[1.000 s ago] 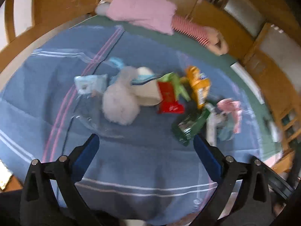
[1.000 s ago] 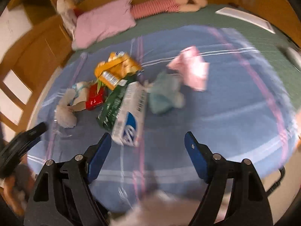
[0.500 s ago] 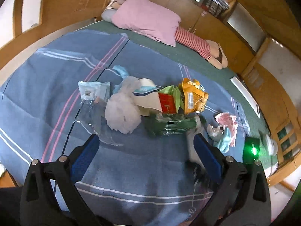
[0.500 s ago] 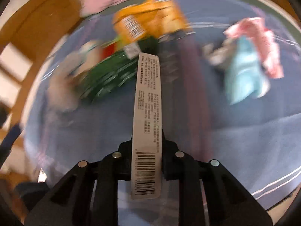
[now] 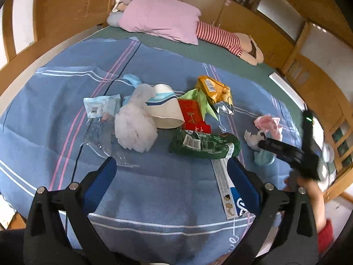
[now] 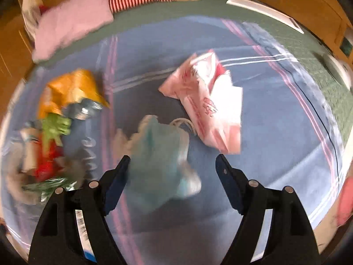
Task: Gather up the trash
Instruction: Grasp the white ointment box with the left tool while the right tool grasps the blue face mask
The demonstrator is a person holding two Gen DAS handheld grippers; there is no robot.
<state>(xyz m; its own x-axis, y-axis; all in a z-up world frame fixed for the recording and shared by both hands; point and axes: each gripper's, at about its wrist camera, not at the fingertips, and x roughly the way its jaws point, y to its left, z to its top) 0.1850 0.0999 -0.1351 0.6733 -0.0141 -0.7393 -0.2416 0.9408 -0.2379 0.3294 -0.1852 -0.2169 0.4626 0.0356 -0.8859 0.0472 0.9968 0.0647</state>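
Left gripper (image 5: 169, 172) jaws wide, empty, at lower centre. Right gripper (image 6: 172, 170) jaws wide around blurred teal bag (image 6: 158, 154), contents indiscernible. Paper cup (image 5: 164, 110) lay sideways, mid-frame.

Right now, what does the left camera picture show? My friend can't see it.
An open left gripper hovers over a blue striped blanket strewn with trash: a green wrapper, an orange snack bag, a paper cup and a white plastic bag. A pink pillow lies behind.
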